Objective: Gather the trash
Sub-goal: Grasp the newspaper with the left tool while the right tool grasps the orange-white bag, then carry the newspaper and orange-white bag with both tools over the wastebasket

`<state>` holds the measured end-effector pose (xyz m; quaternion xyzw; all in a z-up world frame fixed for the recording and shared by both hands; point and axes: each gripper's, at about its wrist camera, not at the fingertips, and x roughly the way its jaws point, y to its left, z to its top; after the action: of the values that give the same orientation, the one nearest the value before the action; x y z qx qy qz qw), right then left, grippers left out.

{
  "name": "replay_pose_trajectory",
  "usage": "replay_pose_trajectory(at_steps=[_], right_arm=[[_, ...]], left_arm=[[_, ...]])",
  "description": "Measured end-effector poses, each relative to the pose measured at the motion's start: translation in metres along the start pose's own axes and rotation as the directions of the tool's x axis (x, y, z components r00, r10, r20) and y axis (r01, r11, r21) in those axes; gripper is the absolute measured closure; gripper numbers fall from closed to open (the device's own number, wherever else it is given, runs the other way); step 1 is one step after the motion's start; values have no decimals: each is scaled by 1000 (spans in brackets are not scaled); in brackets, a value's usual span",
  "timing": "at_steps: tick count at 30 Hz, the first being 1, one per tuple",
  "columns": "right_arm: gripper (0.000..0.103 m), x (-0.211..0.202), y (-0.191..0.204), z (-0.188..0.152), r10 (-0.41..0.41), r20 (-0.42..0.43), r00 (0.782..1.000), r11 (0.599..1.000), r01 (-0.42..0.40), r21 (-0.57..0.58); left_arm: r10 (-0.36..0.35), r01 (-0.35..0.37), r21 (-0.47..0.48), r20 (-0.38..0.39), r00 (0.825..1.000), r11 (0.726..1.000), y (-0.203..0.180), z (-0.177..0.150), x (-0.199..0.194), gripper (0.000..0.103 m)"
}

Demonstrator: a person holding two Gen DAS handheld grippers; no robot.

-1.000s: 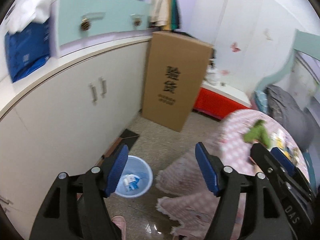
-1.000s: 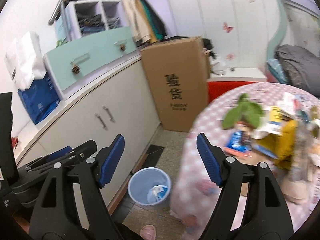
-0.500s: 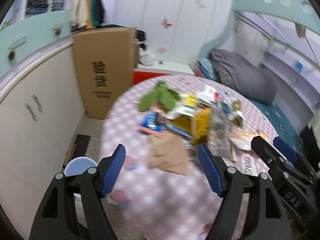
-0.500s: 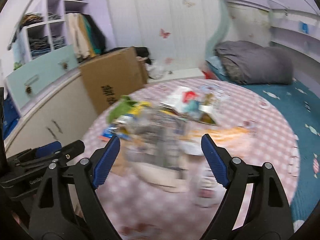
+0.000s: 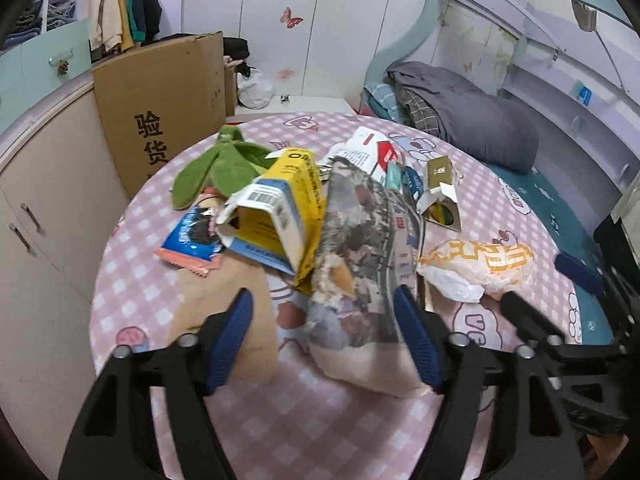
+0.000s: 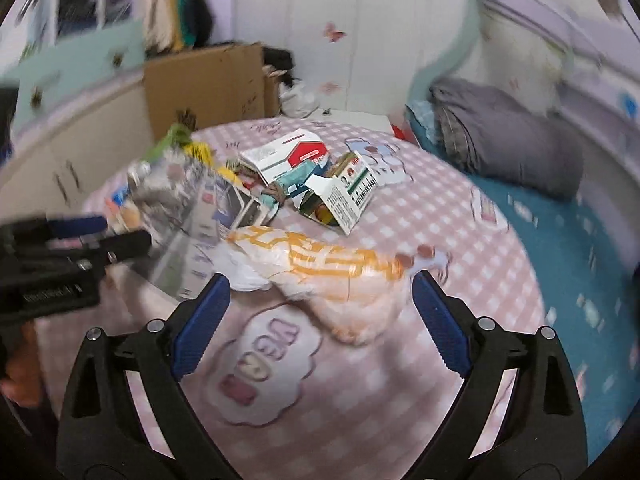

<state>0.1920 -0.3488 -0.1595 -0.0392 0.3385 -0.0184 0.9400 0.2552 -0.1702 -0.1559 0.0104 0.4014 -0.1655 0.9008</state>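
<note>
A pile of trash lies on a round table with a pink checked cloth (image 5: pixel 132 292). It holds a crumpled printed bag (image 5: pixel 360 264), a torn yellow carton (image 5: pixel 280 208), a blue wrapper (image 5: pixel 194 236), a brown paper bag (image 5: pixel 240 292), a white and orange plastic bag (image 5: pixel 476 264) and small torn boxes (image 5: pixel 438 188). My left gripper (image 5: pixel 324 336) is open and empty, its fingers either side of the printed bag's near end. My right gripper (image 6: pixel 320 316) is open and empty just short of the white and orange bag (image 6: pixel 320 268). The right wrist view is blurred.
A green plush toy (image 5: pixel 220 164) lies at the table's far left. A tall cardboard box (image 5: pixel 168 108) stands behind the table by white cabinets (image 5: pixel 36 208). A bed with a grey blanket (image 5: pixel 464 116) is at the right.
Both grippers have swung from the floor and the blue bin by the cabinets to the table and closed in on the trash pile. Both stayed open.
</note>
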Motion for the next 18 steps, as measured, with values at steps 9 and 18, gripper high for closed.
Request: replay_pose_trajectory(at_steps=[9, 18], right_arm=[[12, 59, -2, 10, 77, -135, 988, 986, -96, -139], [59, 36, -9, 3, 124, -116, 986, 992, -120, 39]], left_arm=[[-27, 27, 4, 47, 999, 1000, -7, 1, -7, 85], [-80, 80, 6, 152, 985, 997, -15, -1, -43, 96]])
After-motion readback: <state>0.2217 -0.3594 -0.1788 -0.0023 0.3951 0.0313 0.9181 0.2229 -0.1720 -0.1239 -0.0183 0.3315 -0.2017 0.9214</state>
